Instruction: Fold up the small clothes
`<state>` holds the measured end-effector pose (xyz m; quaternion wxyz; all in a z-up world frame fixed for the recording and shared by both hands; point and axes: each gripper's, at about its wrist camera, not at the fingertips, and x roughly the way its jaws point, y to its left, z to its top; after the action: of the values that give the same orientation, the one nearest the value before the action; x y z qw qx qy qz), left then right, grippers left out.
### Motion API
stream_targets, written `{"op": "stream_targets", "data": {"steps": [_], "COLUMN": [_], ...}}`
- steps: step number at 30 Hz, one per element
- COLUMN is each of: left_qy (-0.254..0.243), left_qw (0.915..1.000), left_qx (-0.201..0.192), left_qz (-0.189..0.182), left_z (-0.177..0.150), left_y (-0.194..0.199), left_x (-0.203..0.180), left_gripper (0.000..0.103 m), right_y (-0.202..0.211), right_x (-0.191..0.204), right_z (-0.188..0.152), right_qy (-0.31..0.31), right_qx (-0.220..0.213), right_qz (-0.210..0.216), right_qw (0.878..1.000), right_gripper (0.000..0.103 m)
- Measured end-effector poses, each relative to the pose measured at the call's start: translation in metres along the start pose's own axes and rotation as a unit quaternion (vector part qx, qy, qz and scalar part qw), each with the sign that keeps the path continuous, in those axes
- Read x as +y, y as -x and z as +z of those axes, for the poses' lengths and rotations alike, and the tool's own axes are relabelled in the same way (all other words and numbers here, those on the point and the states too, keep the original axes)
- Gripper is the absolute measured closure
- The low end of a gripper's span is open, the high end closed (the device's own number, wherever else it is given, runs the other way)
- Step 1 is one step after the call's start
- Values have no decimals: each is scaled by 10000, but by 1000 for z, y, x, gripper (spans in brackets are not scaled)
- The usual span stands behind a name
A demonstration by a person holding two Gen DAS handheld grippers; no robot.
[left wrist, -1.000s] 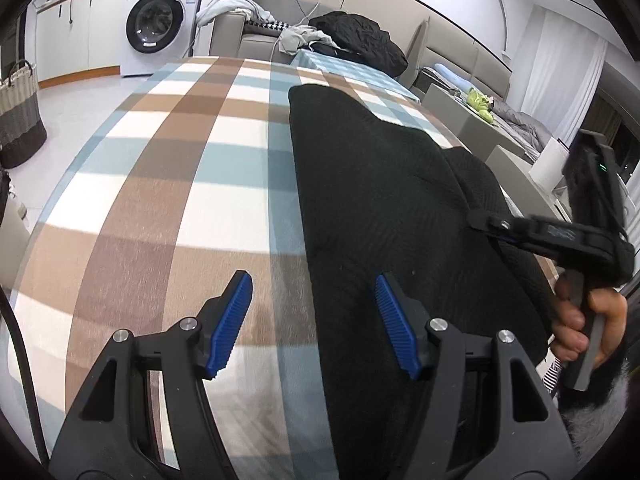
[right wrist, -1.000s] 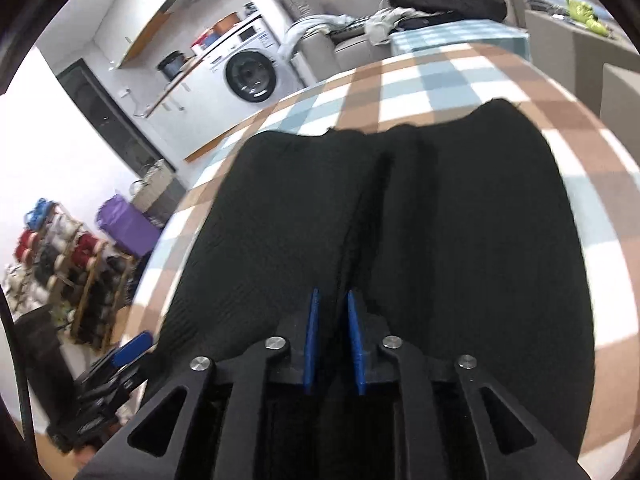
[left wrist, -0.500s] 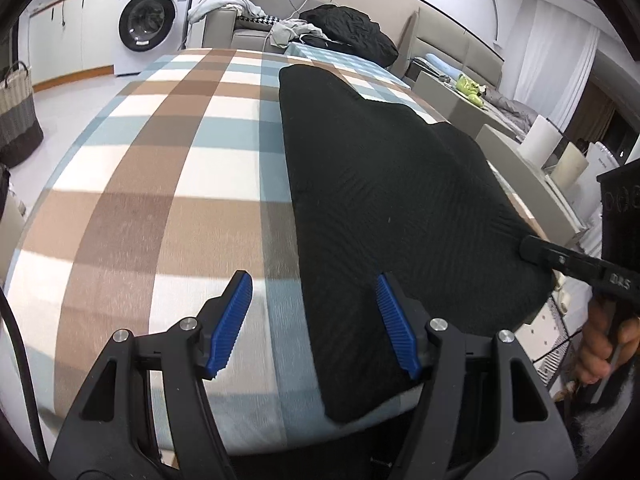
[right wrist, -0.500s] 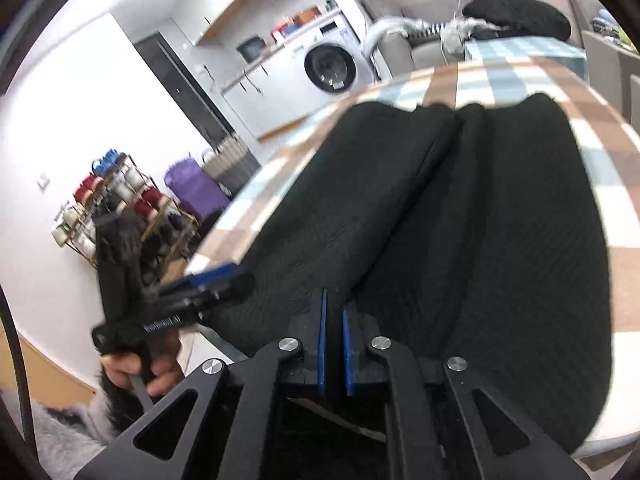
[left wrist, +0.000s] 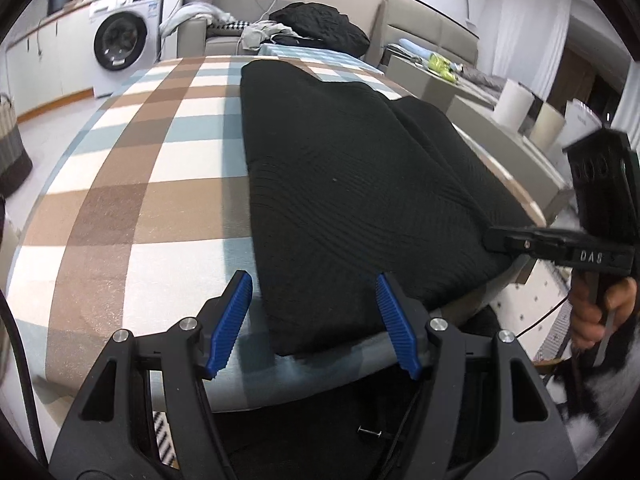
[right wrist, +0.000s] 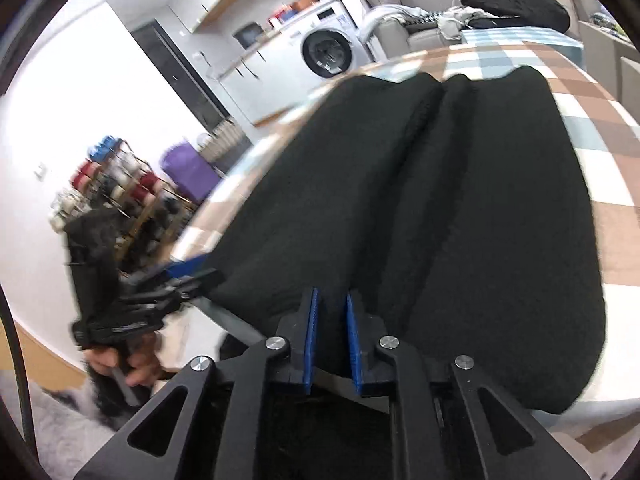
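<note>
A black knit garment (left wrist: 352, 184) lies lengthwise on the checked tablecloth (left wrist: 132, 184), its two long sides folded in to meet at a middle seam (right wrist: 440, 152). Its near end reaches the table's front edge. My left gripper (left wrist: 312, 320) stands open over the garment's near left corner, its pads clear of the cloth. My right gripper (right wrist: 330, 340) is at the near end of the seam. Its jaws are narrow and opening, and black cloth shows in the gap without being pinched. Each gripper (left wrist: 504, 240) (right wrist: 176, 280) also shows in the other's view, held by a hand.
A washing machine (left wrist: 124, 40) and cabinets stand at the far left. A sofa with a black jacket (left wrist: 320, 28) and loose clothes sits beyond the table. A shoe rack (right wrist: 116, 188) and a purple bin (right wrist: 188, 168) stand on the floor to the left. Grey furniture (left wrist: 460, 84) lines the right.
Both grippers have drawn back to the table's front edge, and the garment's near end now reaches it. The right jaws closed tight, then parted a little.
</note>
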<state>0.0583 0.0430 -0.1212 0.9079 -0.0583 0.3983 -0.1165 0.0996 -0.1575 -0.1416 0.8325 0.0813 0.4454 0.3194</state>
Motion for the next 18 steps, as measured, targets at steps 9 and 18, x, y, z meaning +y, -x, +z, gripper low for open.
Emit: {"op": "stream_targets", "data": {"steps": [9,18], "left_qy": [10,-1], "left_qw": [9999,9999], "left_qx": [48,77], "left_qz": [-94,-121], "left_z": [0,-1], "left_y": [-3,-2], "left_x": [1,2], "left_gripper": [41,41], "right_y": [-8,0], "right_x": [20,32], "right_z": [6,19], "right_qy": [510,1091], "right_qx": [-23,-29], "right_qz": [76,-475], "right_qw": [9987,9929], "right_gripper": [80,96]}}
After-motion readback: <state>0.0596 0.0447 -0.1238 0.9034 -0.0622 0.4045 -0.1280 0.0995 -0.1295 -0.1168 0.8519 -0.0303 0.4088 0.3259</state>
